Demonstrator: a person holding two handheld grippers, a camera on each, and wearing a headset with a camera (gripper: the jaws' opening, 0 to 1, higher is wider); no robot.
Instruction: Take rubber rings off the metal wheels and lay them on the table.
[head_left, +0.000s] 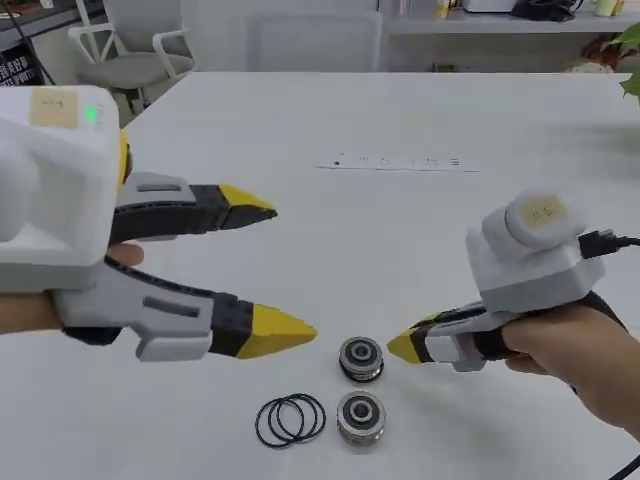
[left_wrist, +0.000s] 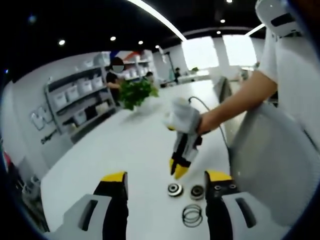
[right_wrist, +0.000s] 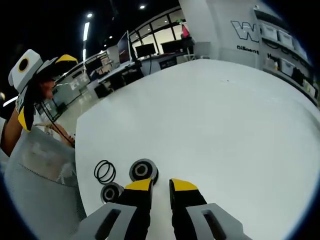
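I have the right gripper (head_left: 400, 347) low over the table (head_left: 420, 240). Its yellow tips are aimed at the far wheel (head_left: 361, 358) from the right and sit just beside it. The jaws are drawn narrow, with only a thin slit of table between them in the right gripper view, and they hold nothing. I judge that narrow set suits nipping the dark rubber band on that wheel's rim.

The left gripper (head_left: 268, 268) hangs higher on the left, jaws wide and empty, placed, I think, to steady the wheel.

The near wheel (head_left: 361, 417) looks like bare metal and is close to the far one; I can't tell whether they touch. The loose rubber rings (head_left: 290, 419), about three, lie flat and overlapped just left of it.

A paper strip (head_left: 398, 163) farther up the table carries print too small to read. In the wall lettering (right_wrist: 245, 31) I make out a large "W" and a smaller word starting "Dil"; the rest is cut off.
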